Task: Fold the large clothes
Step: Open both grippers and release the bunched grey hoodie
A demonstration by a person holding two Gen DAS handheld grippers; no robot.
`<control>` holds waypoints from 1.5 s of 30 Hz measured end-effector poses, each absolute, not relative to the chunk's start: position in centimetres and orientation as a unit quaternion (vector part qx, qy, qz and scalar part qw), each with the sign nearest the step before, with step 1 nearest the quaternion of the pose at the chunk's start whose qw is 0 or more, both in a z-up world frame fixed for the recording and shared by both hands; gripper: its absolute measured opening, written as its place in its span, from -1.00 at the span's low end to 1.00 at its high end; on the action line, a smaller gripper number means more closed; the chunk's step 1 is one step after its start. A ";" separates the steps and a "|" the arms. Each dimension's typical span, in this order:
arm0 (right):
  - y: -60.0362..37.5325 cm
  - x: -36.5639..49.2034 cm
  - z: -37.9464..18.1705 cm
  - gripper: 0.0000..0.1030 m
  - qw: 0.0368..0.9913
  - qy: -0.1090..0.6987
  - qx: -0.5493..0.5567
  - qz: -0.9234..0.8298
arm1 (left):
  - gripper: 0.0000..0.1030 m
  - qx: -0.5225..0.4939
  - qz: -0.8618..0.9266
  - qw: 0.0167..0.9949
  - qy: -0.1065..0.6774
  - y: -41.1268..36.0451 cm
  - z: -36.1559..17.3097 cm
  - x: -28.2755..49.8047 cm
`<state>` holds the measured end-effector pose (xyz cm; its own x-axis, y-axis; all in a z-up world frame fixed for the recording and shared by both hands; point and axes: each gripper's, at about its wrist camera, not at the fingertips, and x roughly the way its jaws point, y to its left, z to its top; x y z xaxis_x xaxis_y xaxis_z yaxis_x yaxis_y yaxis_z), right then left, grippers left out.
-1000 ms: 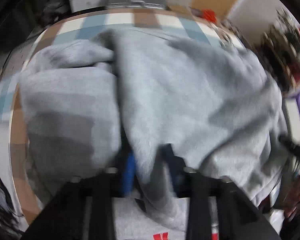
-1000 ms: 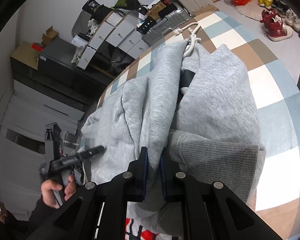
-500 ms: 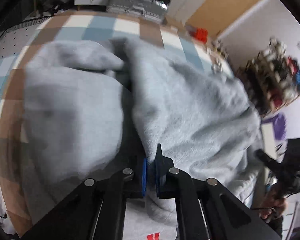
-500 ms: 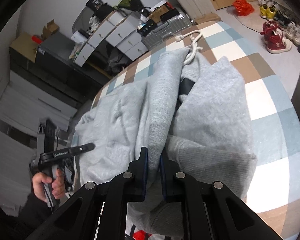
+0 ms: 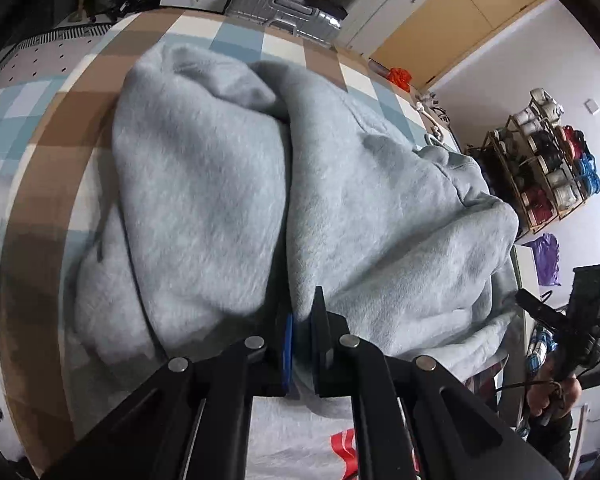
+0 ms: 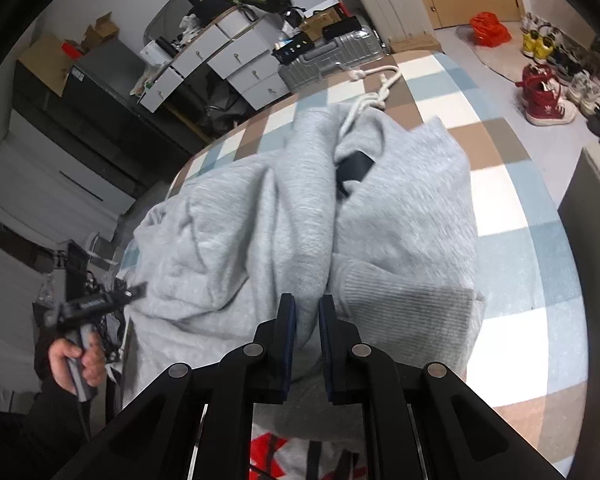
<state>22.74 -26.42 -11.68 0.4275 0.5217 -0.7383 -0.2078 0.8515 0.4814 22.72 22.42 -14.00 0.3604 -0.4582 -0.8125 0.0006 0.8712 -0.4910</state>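
Claws angled down, left claw (image 5: 302, 320), right claw (image 6: 305, 312) pinching grey hoodie (image 5: 340, 208)

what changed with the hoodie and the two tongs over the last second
The left tongs closed: a second ago they stood apart around a fold of the grey hoodie, now they pinch it. That hand also swung, so the checked cover and the shelf of spools sit differently in its view. The right tongs stayed clamped on the hoodie beside the ribbed cuff, hardly moving.
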 end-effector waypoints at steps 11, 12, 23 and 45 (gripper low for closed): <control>-18.4 20.6 -9.1 -0.73 0.837 0.465 0.019 0.288 | -0.75 -0.173 -0.125 0.805 0.553 22.0 -13.0 22.4; -17.3 20.8 -9.8 -0.73 0.834 0.470 0.005 0.290 | -0.75 -0.171 -0.123 0.806 0.553 21.8 -13.2 22.4; -16.9 19.7 -14.1 -0.73 0.793 0.543 -0.027 0.275 | -0.71 -0.181 -0.122 0.829 0.515 23.0 -10.2 20.7; -20.9 17.8 -12.1 0.94 0.848 0.448 0.130 0.250 | 0.93 0.109 -0.195 0.835 0.503 2.4 -9.8 28.9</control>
<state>17.82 -20.93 -12.10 0.4738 0.5413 -0.6946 -0.3078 0.8408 0.4453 28.87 2.36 -9.82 0.4186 -0.2153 -0.8823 0.4353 0.9002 -0.0131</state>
